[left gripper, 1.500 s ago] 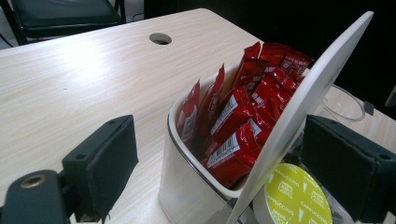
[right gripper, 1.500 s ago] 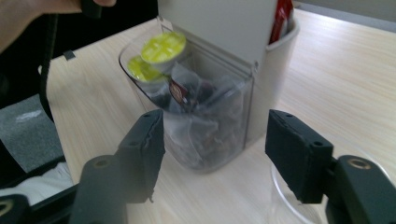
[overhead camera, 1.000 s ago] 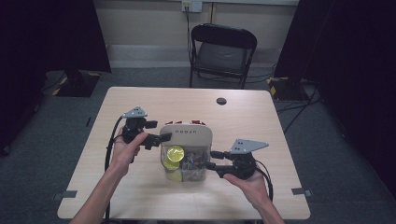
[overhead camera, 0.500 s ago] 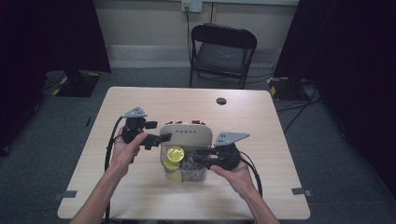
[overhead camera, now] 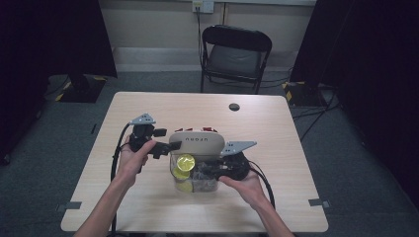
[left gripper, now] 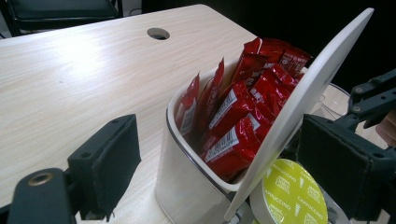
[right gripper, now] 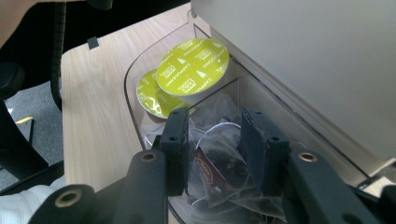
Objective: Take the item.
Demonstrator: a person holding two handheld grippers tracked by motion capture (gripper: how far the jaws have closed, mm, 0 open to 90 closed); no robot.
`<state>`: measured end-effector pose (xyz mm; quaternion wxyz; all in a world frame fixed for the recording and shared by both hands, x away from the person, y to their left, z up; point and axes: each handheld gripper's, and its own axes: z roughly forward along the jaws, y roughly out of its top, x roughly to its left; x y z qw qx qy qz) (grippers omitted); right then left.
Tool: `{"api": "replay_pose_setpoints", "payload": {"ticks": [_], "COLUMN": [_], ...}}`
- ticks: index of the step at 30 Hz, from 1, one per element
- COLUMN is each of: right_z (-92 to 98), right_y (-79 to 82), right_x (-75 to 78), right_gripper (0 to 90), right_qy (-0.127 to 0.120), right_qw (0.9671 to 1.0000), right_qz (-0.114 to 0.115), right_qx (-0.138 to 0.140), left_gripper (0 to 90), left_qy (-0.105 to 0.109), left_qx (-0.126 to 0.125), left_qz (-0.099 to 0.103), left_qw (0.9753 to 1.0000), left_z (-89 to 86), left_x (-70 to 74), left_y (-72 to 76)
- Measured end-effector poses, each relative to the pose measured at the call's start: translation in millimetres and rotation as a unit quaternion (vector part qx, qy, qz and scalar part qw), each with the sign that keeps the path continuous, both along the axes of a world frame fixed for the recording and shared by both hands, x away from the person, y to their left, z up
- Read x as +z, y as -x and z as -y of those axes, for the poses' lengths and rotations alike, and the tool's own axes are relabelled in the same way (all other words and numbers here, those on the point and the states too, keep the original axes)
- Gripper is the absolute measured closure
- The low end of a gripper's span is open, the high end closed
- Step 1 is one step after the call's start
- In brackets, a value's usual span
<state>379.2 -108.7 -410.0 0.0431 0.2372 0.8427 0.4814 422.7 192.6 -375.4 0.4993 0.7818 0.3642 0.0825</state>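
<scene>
a: where the right gripper (right gripper: pixel 215 144) dips into the clear compartment (right gripper: pixel 133 79), its jaws sit narrowly parted around a tea bag (right gripper: pixel 219 170), not pinching it yet.

b: left gripper (overhead camera: pixel 165 146)?

a: jaws wide apart, either side of the tilted white lid (left gripper: pixel 303 98). red sachets (left gripper: pixel 238 112) in the white bin (left gripper: pixel 187 186); yellow cappuccino capsules (right gripper: pixel 191 65) just beside the tea bags.

Yellow capsule lids (right gripper: pixel 193 65) read "CAPPUCCINO".
</scene>
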Motion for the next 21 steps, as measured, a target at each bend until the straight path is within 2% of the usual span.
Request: {"api": "replay_pose_setpoints", "payload": {"ticks": [4,6,14,21], "right_z": [-2.3,-3.3,-1.3,0.3], "right_y": [0.1,0.6,0.1,0.2], "right_x": [-2.3,-3.1,-2.5,-1.1], "right_gripper": [66.1,70.4,88.5,90.0], "right_qy": [0.009,0.014,0.007,-0.004], "right_qw": [1.0,0.9999,0.9999,0.9999], "right_qz": [0.0,0.002,-0.002,-0.007], "right_qx": [-0.002,-0.003,-0.011,-0.015], "left_gripper": [13.7,14.1,15.0,15.0], "left_qy": [-0.002,0.001,0.001,0.0], "left_qx": [0.002,0.0,0.002,0.002], "left_qz": [-0.002,-0.002,-0.002,-0.004], "left_qw": [1.0,1.0,1.0,1.0], "left_z": [0.2,-0.2,0.7,0.3], "left_x": [-0.3,-1.0,-0.7,-0.7], "left_y": [1.2,0.9,1.8,1.5]}}
